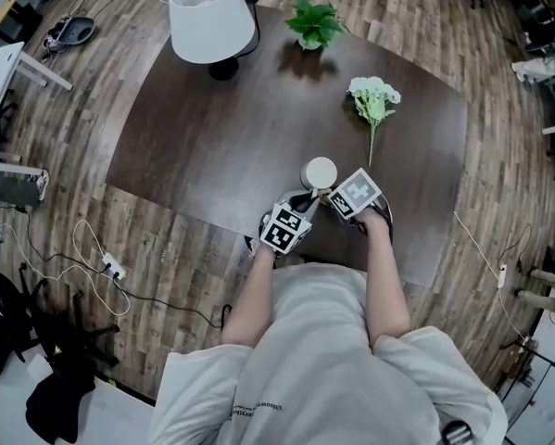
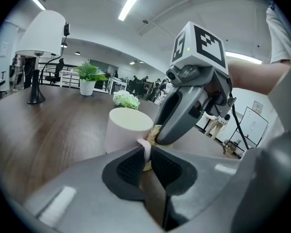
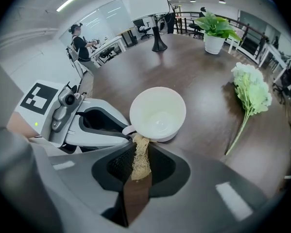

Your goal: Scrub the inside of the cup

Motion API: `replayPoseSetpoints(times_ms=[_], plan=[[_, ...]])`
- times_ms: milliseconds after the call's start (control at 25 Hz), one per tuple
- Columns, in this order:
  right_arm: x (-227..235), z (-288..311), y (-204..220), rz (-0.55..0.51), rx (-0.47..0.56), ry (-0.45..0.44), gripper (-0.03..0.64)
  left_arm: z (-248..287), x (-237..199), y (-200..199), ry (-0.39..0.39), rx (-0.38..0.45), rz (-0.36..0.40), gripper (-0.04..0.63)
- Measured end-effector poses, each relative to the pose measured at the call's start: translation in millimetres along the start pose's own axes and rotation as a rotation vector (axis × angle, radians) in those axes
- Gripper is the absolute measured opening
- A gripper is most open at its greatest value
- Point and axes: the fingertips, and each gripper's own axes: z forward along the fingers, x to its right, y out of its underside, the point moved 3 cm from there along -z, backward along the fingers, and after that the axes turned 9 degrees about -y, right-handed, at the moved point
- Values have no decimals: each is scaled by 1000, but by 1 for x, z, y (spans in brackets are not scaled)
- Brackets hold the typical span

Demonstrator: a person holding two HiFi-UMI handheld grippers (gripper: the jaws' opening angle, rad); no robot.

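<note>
A white cup stands upright on the dark brown table, near its front edge; its inside looks empty. My left gripper is shut on the cup's pale handle. Just right of it, my right gripper is shut on a tan fibrous scrubber, whose tip reaches the cup's near rim. The scrubber also shows under the right gripper in the left gripper view.
A white flower stem lies right of and behind the cup. A small potted plant and a white-shaded lamp stand at the table's far edge. Cables and a power strip lie on the wooden floor at left.
</note>
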Motion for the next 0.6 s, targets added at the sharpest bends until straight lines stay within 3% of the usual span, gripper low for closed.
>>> replayPoseSetpoints(times_ms=[600], plan=[[18,-8,9,68,20,13,94,-14,-4,9,26,-21,-4,41]])
